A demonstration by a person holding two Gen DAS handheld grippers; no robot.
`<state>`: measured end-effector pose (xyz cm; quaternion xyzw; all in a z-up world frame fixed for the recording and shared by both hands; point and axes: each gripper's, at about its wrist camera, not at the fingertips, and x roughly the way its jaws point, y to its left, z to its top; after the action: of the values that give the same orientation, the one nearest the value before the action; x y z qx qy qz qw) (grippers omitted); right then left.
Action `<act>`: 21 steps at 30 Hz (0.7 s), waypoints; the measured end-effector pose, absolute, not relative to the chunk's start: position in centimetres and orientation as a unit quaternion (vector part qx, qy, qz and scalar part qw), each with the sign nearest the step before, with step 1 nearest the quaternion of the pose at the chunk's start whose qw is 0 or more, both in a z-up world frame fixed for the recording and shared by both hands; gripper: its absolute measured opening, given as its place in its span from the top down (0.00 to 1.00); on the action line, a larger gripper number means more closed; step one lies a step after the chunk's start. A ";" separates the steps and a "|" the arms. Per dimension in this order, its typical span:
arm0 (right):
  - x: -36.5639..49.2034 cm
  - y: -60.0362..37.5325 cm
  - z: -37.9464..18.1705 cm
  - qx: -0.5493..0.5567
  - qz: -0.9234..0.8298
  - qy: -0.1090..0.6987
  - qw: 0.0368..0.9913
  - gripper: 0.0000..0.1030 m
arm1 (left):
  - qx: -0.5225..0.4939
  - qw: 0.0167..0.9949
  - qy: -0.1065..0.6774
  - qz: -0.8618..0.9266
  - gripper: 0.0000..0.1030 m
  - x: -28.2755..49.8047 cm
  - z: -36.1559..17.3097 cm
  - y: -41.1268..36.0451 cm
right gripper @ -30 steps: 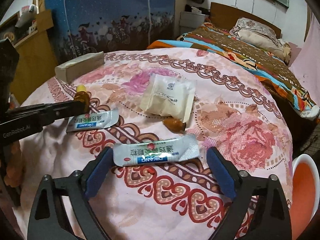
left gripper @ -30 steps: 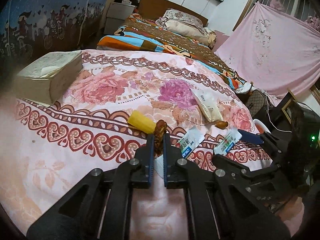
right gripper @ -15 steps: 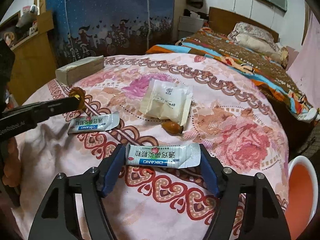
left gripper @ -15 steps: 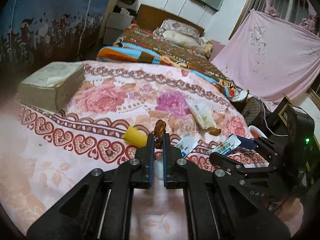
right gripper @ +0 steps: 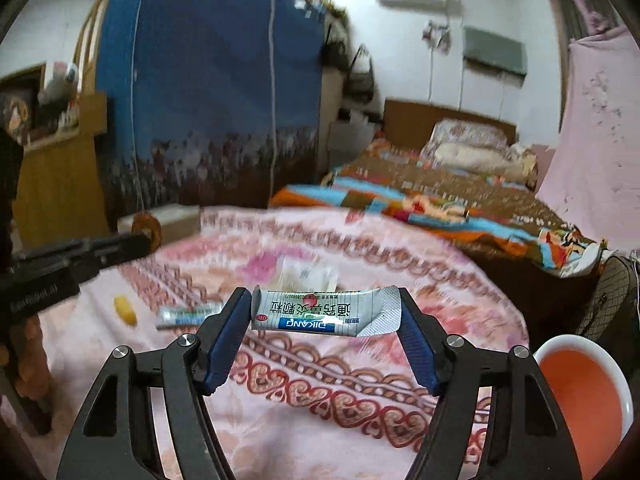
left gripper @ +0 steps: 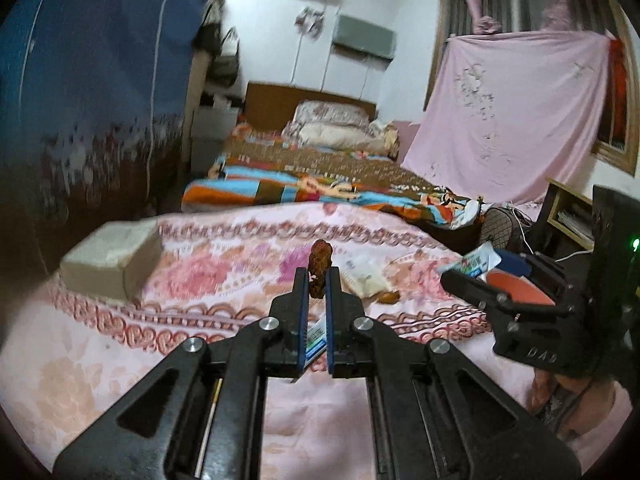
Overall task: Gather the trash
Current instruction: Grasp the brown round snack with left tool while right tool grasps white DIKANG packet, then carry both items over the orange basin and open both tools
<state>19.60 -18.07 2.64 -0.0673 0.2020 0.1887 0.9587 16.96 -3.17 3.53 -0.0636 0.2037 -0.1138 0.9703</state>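
Both tongs (left gripper: 317, 280) raised (clear of bedspread (left gripper: 240, 248))

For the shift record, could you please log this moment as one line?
left hand-held gripper: shut on brown scrap | right hand-held gripper: shut on sachet, lifted | bin: right

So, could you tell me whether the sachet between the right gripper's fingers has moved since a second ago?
Yes. The sachet, clamped in the right gripper, has been lifted off the floral bedspread it lay on.
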 end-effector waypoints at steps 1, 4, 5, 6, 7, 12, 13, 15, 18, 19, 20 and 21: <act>19.3 -18.3 2.9 -0.062 0.188 0.189 0.962 0.32 | -0.058 0.973 0.192 -0.115 1.00 16.6 3.8 -3.6; 18.0 -19.3 3.9 -0.047 0.184 0.139 0.972 0.32 | -0.053 0.977 0.168 -0.121 1.00 16.1 4.6 -4.4; 17.5 -19.6 4.3 -0.044 0.179 0.120 0.975 0.32 | -0.051 0.978 0.160 -0.124 1.00 15.9 4.9 -4.7; 17.1 -19.9 4.6 -0.041 0.174 0.101 0.979 0.32 | -0.049 0.979 0.151 -0.128 1.00 15.8 5.1 -5.1; 16.8 -20.2 4.8 -0.040 0.170 0.087 0.981 0.32 | -0.046 0.980 0.143 -0.131 1.00 15.7 5.4 -5.4; 15.1 -22.1 6.2 -0.024 0.137 0.012 0.990 0.31 | -0.043 0.982 0.112 -0.147 1.00 15.2 6.6 -7.2; 14.7 -22.7 6.5 -0.016 0.130 0.000 0.991 0.31 | -0.041 0.982 0.107 -0.151 1.00 15.1 6.8 -7.5; 14.2 -23.9 7.0 -0.002 0.115 -0.022 0.993 0.31 | -0.036 0.982 0.096 -0.160 1.00 15.0 7.2 -8.4; 13.6 -25.4 7.5 0.010 0.090 -0.046 0.995 0.31 | -0.025 0.981 0.082 -0.177 1.00 14.9 7.9 -10.0; 13.4 -26.0 7.6 0.014 0.082 -0.052 0.995 0.31 | -0.022 0.980 0.078 -0.183 1.00 14.9 8.1 -10.5; 13.3 -26.4 7.6 0.016 0.075 -0.055 0.996 0.31 | -0.019 0.979 0.074 -0.190 1.00 14.9 8.3 -11.1; 13.2 -26.9 7.7 0.020 0.066 -0.059 0.996 0.31 | -0.016 0.978 0.070 -0.197 1.00 14.9 8.5 -11.6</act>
<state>13.20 -26.91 7.74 0.0198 -0.0591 0.0665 0.9958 14.93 -11.64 8.54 -0.0162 0.0701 -0.1967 0.9778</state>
